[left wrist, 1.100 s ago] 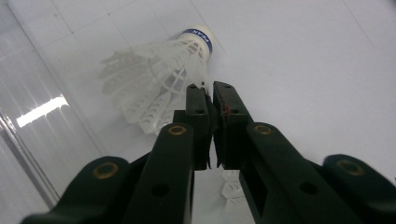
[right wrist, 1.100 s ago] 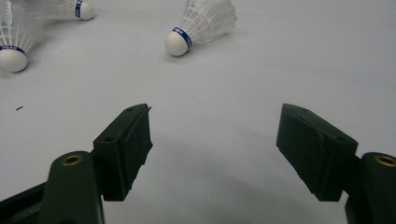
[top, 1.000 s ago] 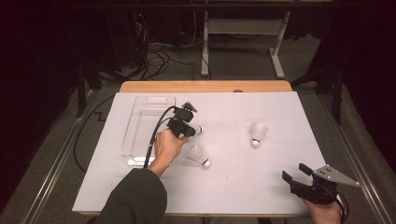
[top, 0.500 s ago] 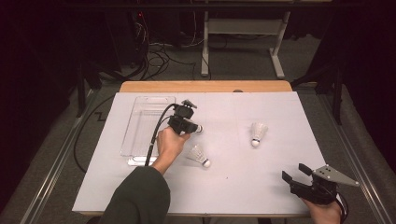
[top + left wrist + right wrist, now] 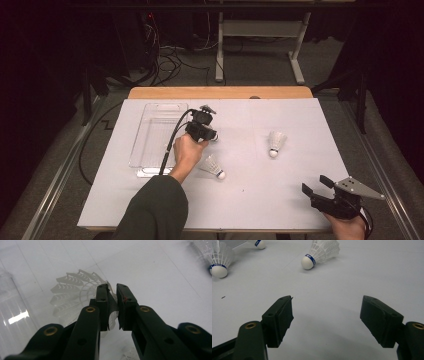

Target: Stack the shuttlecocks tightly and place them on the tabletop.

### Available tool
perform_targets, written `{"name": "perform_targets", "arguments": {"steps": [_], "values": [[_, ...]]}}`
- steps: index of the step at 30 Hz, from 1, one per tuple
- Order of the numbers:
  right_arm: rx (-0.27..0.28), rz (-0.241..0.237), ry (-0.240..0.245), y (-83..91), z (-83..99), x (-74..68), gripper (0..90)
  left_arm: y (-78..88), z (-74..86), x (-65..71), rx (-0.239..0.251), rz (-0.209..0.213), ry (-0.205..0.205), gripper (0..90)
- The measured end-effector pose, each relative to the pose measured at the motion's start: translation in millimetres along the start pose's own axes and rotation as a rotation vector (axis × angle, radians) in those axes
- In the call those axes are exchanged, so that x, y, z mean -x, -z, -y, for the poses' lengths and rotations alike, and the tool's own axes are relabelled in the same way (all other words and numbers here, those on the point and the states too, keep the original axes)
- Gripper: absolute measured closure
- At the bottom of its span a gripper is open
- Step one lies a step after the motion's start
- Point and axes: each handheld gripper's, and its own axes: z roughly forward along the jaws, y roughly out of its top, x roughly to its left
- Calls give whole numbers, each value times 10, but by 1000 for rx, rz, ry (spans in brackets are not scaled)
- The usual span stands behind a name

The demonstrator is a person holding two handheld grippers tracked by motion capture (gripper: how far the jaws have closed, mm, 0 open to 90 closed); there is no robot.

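Note:
A white shuttlecock (image 5: pixel 75 295) hangs from my left gripper (image 5: pixel 112 288), whose jaws are shut on the edge of its feather skirt. In the high view the left gripper (image 5: pixel 209 133) is just right of the clear tray (image 5: pixel 150 150), and the held shuttlecock's tip (image 5: pixel 215 138) peeks out beside it. A second shuttlecock (image 5: pixel 212 167) lies on the white mat below the hand. A third shuttlecock (image 5: pixel 275 142) lies to the right. My right gripper (image 5: pixel 316 184) rests open at the front right corner, with the third shuttlecock (image 5: pixel 322 252) ahead of its spread jaws.
The white mat (image 5: pixel 260 200) covers a wooden table whose bare edge (image 5: pixel 220 92) shows at the back. The left gripper's black cable (image 5: pixel 167 150) runs across the tray. Cables and a metal stand sit on the floor beyond.

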Motion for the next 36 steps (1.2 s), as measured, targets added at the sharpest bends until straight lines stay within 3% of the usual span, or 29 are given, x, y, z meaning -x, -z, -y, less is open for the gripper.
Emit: {"name": "perform_targets", "arguments": {"steps": [8,14,25,30,36], "values": [[-1,-2,-1,0,0,0,267,-27,-24,-20,17,6,1,883],[-2,-3,-1,-3,0,0,268,27,-34,-36,-2,-46,-32,893],[-5,-5,-1,-5,2,-2,268,64,-51,-101,-63,-72,-45,892],[-6,-5,0,-10,2,-2,268,42,-63,-97,-60,-52,-40,877],[-5,-4,-3,-6,4,1,268,5,-79,-72,-29,-34,-39,797]]}}
